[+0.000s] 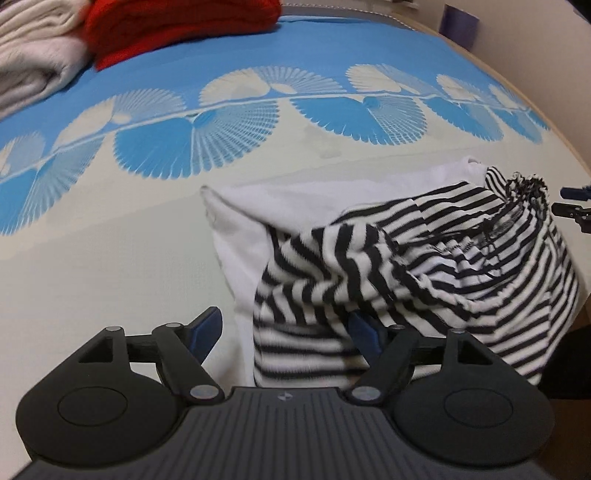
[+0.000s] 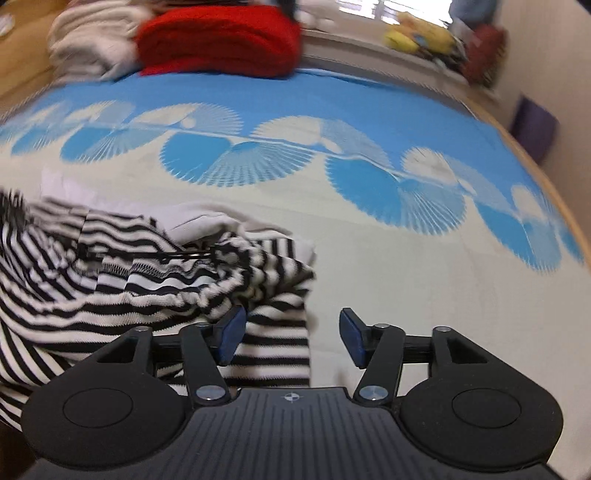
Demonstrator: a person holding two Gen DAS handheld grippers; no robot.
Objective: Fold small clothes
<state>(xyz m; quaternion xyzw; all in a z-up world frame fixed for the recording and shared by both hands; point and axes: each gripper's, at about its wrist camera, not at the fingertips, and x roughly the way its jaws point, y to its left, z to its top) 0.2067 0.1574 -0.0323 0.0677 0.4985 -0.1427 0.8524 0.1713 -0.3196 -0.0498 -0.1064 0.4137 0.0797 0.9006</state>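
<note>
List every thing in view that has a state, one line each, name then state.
Black-and-white striped garment: crumpled, partly folded, on white cloth.
White cloth: lying flat beneath it on the bed.
Red folded textile: folded, at the far end.
Cream folded blanket: folded, beside the red one.
Left gripper: open, garment edge between its jaws.
Right gripper: open, garment edge between its jaws.

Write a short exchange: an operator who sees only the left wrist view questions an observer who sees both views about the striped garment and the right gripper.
Operator: Is the right gripper holding the striped garment?
Observer: No. The right gripper is open; the striped garment has an edge lying between its jaws, unpinched.
Operator: What lies beyond the red pile?
Observer: Past the red pile runs a ledge with a yellow soft toy on it.
</note>
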